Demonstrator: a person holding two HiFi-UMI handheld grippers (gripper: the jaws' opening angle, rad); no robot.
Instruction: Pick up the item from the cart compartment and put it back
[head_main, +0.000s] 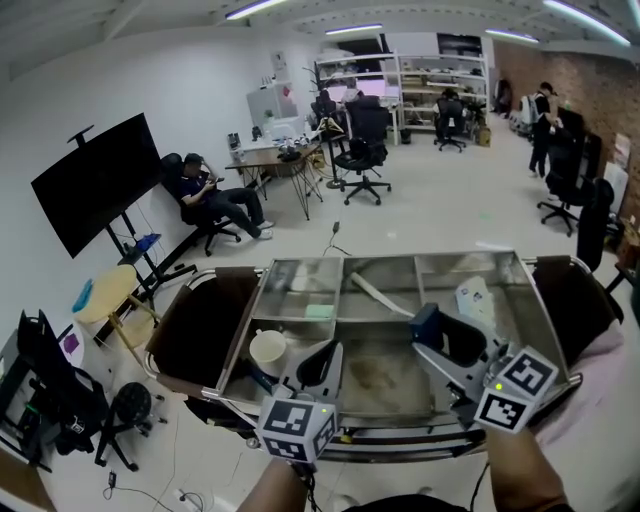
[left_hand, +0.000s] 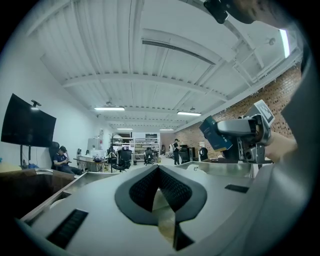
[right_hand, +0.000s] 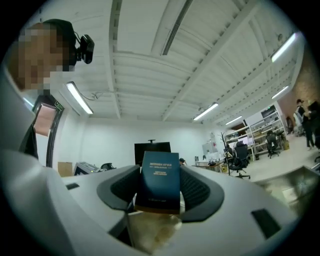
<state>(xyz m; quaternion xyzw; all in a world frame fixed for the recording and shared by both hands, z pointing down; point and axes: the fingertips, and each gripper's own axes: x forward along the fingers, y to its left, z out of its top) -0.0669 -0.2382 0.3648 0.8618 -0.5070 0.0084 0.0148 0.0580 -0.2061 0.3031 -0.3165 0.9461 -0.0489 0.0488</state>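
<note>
A small dark blue box (right_hand: 160, 181) stands upright between the pads of my right gripper (right_hand: 159, 172), which is shut on it. In the head view the blue box (head_main: 426, 321) and the right gripper (head_main: 434, 331) hang above the middle of the steel cart (head_main: 238, 340). The left gripper view shows that box (left_hand: 214, 134) held up at the right, above the cart's rim. My left gripper (head_main: 322, 360) is over the cart's near left part, beside a paper cup (head_main: 267, 352). The left gripper (left_hand: 159, 171) has its jaws together with nothing between them.
The cart's compartments hold a white packet (head_main: 478, 300), a pale green item (head_main: 320, 312) and a long white piece (head_main: 376, 294). Around the cart are a dark screen on a stand (head_main: 95, 180), a yellow stool (head_main: 105, 293), office chairs (head_main: 362, 152) and seated people (head_main: 208, 195).
</note>
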